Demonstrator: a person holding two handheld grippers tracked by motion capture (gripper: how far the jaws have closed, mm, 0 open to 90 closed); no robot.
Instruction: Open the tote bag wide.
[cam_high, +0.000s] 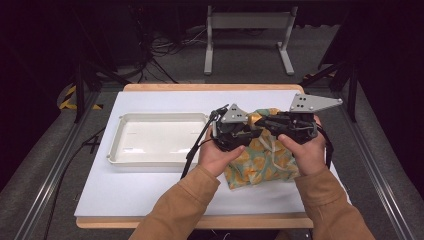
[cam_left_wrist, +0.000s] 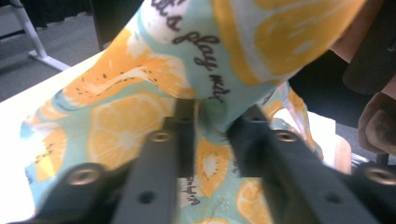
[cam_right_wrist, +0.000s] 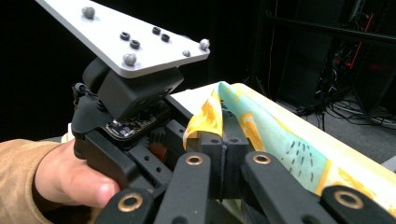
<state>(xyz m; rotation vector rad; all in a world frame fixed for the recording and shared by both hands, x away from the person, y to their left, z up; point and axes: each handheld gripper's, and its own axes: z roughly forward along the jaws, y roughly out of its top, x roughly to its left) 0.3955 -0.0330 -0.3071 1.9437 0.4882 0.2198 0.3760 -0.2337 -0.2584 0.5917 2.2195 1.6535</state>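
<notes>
Cloth (cam_high: 260, 160) pinched between both my tongs above the tabletop (cam_high: 150, 195).
High view: white tray (cam_high: 157, 159) lies left. Left gripper view: my left tongs (cam_left_wrist: 210, 140) clamp a fold. Right gripper view: my right tongs (cam_right_wrist: 225, 161) clench its edge.

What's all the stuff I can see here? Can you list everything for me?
Cloth bag: one, turquoise with orange citrus slices and black lettering, right half of the table, lifted at its top edge.
Tray: one, white, left of the bag.
Table: one, white top with wooden edge.
Metal stand: one, grey, on the floor behind the table.
Left claw: black, jaws pinching a fold of the bag.
Right claw: black, shut on the bag's top edge.
Sleeves: two, tan.
</notes>
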